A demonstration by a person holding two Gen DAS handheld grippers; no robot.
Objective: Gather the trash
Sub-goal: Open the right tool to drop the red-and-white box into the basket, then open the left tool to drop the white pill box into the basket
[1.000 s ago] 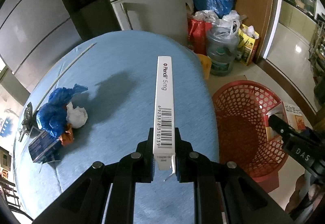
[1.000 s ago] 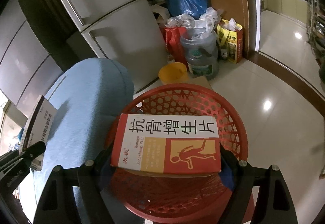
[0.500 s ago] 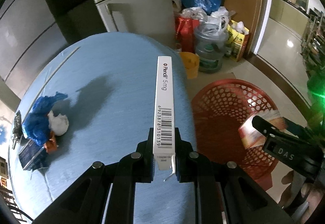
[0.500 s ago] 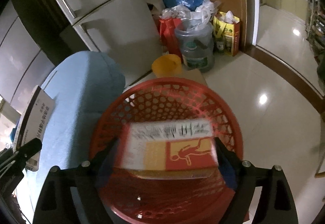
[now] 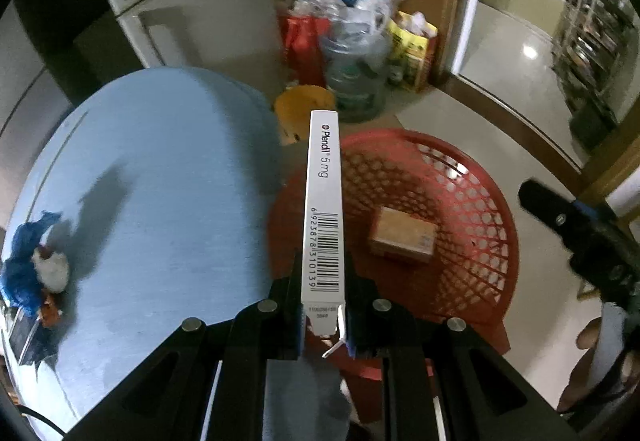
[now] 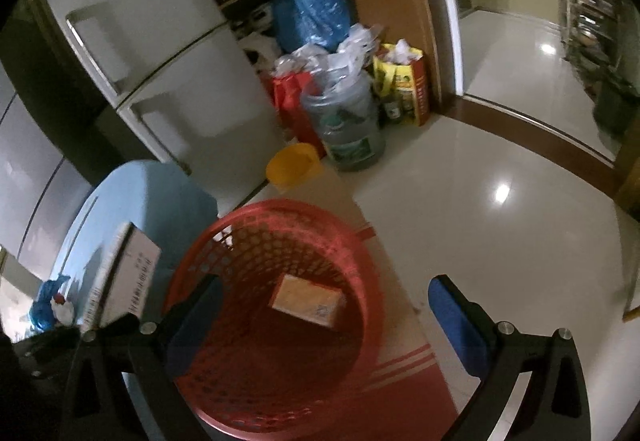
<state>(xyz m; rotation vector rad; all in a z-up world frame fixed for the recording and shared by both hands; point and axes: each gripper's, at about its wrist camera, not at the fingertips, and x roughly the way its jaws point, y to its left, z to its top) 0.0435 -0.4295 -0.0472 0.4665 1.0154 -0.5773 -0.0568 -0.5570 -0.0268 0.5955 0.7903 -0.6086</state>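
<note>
My left gripper (image 5: 323,305) is shut on a white Plendil medicine box (image 5: 323,209), held edge-up over the table's edge beside the red mesh basket (image 5: 476,209). An orange-and-yellow box (image 5: 402,239) lies on the basket's bottom; it also shows in the right wrist view (image 6: 307,300). My right gripper (image 6: 324,315) is open and empty above the basket (image 6: 256,233). The white box (image 6: 124,277) shows at the left of that view. Blue plastic and white crumpled trash (image 5: 34,273) lie at the table's left end.
The blue-covered table (image 5: 160,169) is left of the basket. A yellow bucket (image 6: 294,163), a water jug (image 6: 350,121), bags (image 6: 402,81) and a fridge (image 6: 160,53) stand behind. Shiny tiled floor (image 6: 500,169) lies to the right.
My right gripper opened and let go of the orange box, which dropped into the basket. My left gripper moved right with the white box, toward the basket.
</note>
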